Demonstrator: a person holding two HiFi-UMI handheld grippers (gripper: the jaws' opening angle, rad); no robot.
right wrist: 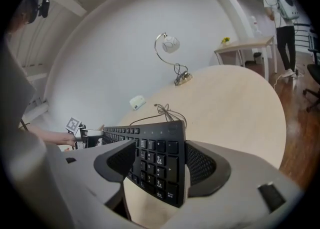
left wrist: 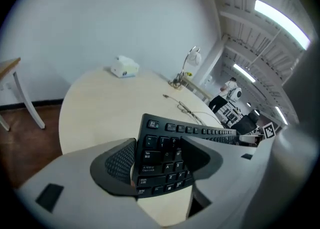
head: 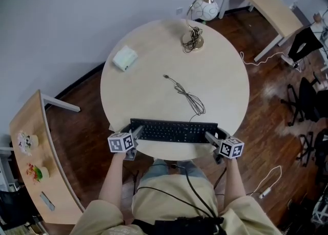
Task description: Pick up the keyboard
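Note:
A black keyboard [head: 173,130] lies crosswise over the near edge of the round table [head: 154,90]. My left gripper [head: 134,135] is shut on its left end and my right gripper [head: 211,137] on its right end. In the left gripper view the keyboard [left wrist: 200,132] runs away to the right, and the left gripper [left wrist: 160,165] has its mesh pads clamped on the end keys. The right gripper view shows the right gripper [right wrist: 159,165] pinching the number-pad end of the keyboard [right wrist: 125,134]. There the keyboard looks slightly raised off the tabletop.
The keyboard's grey cable [head: 188,95] trails across the middle of the table. A desk lamp [head: 197,23] stands at the far edge and a small white box [head: 124,57] at the far left. Side desks [head: 266,3] and black chairs [head: 307,100] ring the table.

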